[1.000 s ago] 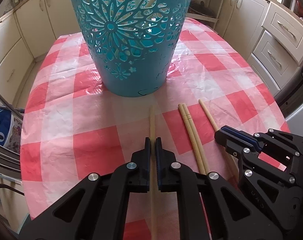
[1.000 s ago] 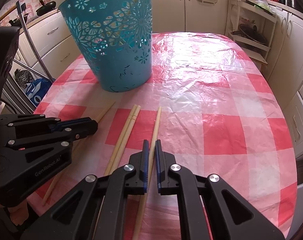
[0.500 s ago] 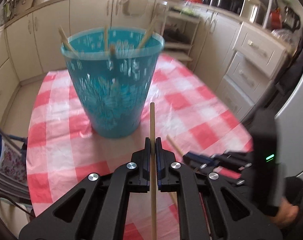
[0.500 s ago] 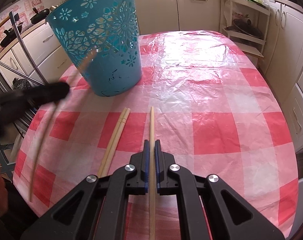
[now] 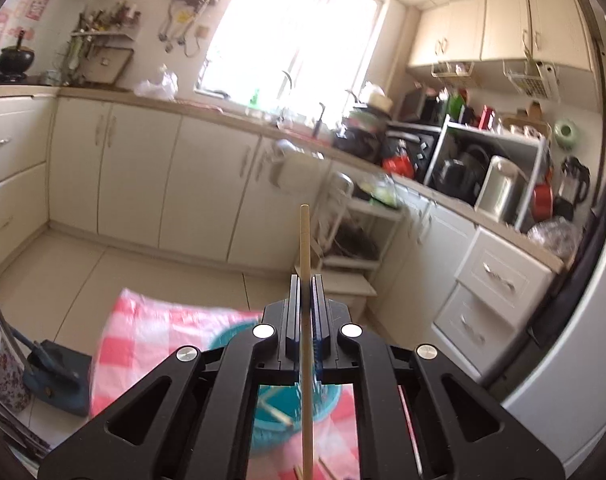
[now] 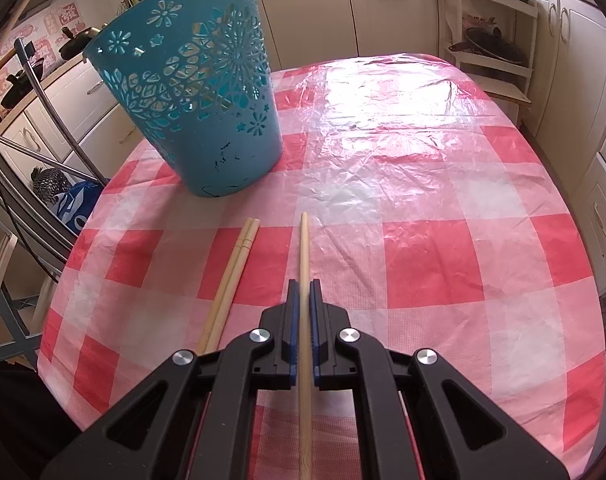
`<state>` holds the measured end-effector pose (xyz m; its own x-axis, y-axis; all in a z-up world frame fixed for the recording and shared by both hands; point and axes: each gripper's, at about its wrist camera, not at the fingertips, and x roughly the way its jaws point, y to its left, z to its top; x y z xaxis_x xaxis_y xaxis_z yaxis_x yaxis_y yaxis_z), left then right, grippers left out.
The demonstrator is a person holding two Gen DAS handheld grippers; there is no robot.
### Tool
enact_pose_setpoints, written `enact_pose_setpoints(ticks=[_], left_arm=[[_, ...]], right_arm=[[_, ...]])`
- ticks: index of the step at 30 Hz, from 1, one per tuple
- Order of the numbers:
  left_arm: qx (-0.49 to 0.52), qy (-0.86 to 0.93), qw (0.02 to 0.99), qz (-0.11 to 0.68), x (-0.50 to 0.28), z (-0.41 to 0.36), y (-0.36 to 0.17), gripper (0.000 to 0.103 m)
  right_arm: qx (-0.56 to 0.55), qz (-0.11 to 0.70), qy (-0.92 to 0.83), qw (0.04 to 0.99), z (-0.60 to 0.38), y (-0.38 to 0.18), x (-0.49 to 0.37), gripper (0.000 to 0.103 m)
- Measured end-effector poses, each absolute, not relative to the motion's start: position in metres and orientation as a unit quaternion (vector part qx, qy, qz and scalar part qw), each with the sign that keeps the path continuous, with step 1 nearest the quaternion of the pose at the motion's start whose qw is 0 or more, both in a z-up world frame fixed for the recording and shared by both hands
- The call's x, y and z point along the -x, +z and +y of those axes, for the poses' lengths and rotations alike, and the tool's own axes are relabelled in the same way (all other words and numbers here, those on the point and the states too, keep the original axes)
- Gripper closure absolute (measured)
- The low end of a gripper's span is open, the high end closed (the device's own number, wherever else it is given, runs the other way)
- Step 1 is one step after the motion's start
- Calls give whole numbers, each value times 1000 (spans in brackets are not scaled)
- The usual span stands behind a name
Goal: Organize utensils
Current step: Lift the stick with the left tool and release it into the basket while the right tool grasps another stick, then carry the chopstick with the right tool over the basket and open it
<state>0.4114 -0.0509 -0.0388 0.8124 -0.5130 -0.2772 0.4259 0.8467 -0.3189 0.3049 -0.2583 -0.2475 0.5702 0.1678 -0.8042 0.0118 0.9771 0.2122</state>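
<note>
Above the teal basket (image 5: 239, 338), each claw grips one chopstick (image 5: 304, 240).

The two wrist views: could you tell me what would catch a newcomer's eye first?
The teal cut-out basket dominates, standing at the far left of the red-checked tablecloth. Each tool is shut on a single chopstick: the right tool low over the table beside a loose chopstick pair, the left tool up high, facing the sunlit kitchen window.

One wooden chopstick (image 5: 304, 248) is clamped in the left tool (image 5: 304, 280), another (image 6: 303, 240) in the right tool (image 6: 303, 284). A chopstick pair (image 6: 235, 264) lies side by side on the table (image 6: 423, 240), near the upright perforated teal basket (image 6: 207, 92).
</note>
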Motion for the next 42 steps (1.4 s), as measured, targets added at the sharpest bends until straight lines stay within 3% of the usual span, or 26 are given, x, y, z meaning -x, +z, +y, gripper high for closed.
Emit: enact_pose_setpoints(ticks=[8, 24, 27, 29, 34, 42], left_arm=[[116, -188, 969, 112, -457, -73, -15, 98], [57, -131, 967, 209, -483, -80, -96, 97], [56, -126, 965, 224, -470, -71, -101, 83], [62, -116, 965, 225, -457, -59, -100, 67], [86, -81, 968, 220, -409, -24, -103, 48], [116, -52, 959, 252, -399, 12, -120, 46]], right_arm=[[-107, 463, 48, 879, -260, -248, -305, 97], [-109, 465, 52, 877, -263, -248, -307, 97], [-99, 465, 50, 878, -260, -248, -307, 97], [-96, 464, 51, 879, -259, -248, -307, 97], [-89, 459, 54, 882, -257, -248, -306, 97], [-130, 427, 55, 893, -273, -235, -297, 97]])
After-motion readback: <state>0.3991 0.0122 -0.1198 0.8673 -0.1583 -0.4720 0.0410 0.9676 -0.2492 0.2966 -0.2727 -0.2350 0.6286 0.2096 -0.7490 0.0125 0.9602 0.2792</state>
